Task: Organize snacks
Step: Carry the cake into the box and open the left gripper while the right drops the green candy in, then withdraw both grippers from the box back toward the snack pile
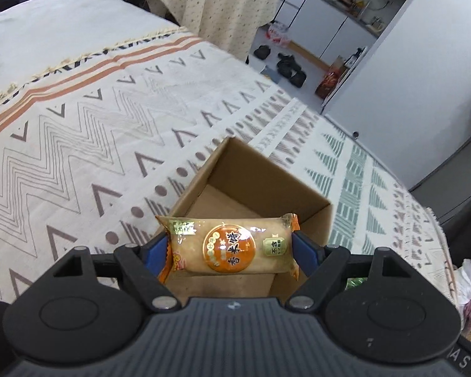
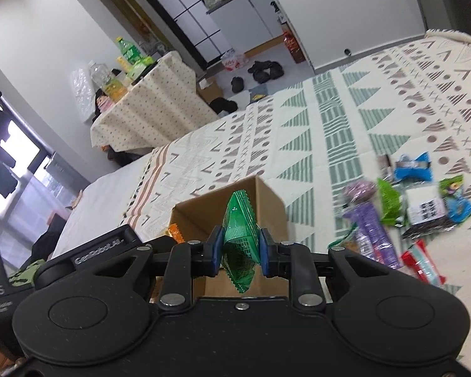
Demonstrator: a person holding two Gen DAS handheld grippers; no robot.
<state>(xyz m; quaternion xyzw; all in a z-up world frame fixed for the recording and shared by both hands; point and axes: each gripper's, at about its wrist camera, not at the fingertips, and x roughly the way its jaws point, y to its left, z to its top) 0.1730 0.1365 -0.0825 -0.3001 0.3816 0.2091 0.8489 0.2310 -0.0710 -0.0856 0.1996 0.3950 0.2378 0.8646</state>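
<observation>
while cardboard box (image 1: 267, 188) looks empty, left tongs (image 1: 232, 249) clench orange rice cracker pack (image 1: 229, 248) above it; right tongs (image 2: 240, 248) clench green packet (image 2: 240, 235) over box; loose snack pile (image 2: 405, 207) left on patterned cloth (image 2: 329, 125).

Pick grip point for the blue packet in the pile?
Blue packet: pinch across its narrow middle, coming from above. It lies flat on the cloth at the pile's far edge, pinched in at the waist, that side clear of neighbours. Likely the easiest hold.
</observation>
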